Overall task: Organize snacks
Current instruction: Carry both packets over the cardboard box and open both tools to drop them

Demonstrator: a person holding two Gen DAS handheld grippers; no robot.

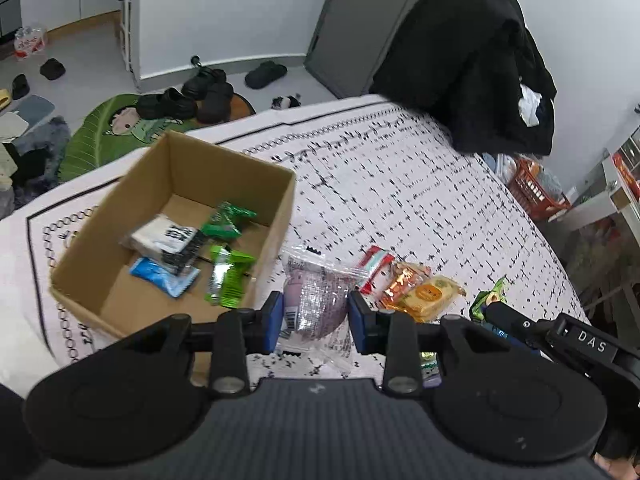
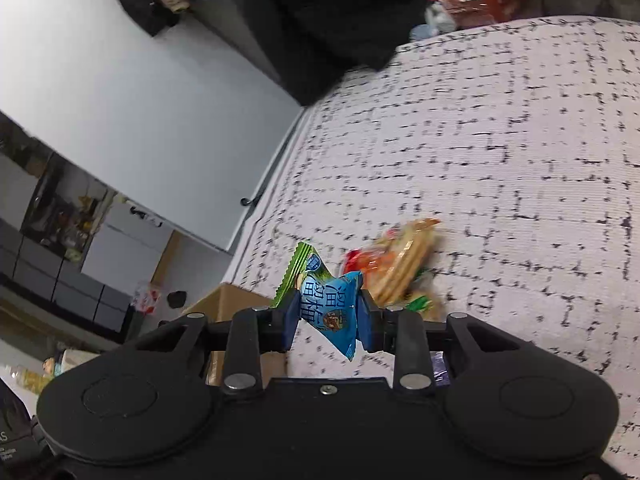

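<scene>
blue packet (image 2: pixel 330 312) hides green packet's (image 2: pixel 298 270) lower half.

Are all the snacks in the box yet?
Not yet. The cardboard box already holds several packets. The left gripper is holding a purple bun packet, the right gripper a blue packet. The orange packets are on the tablecloth.

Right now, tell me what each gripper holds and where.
Left gripper: purple pastry packet, gripped across its middle. Right gripper: blue candy packet, also across its middle.
</scene>
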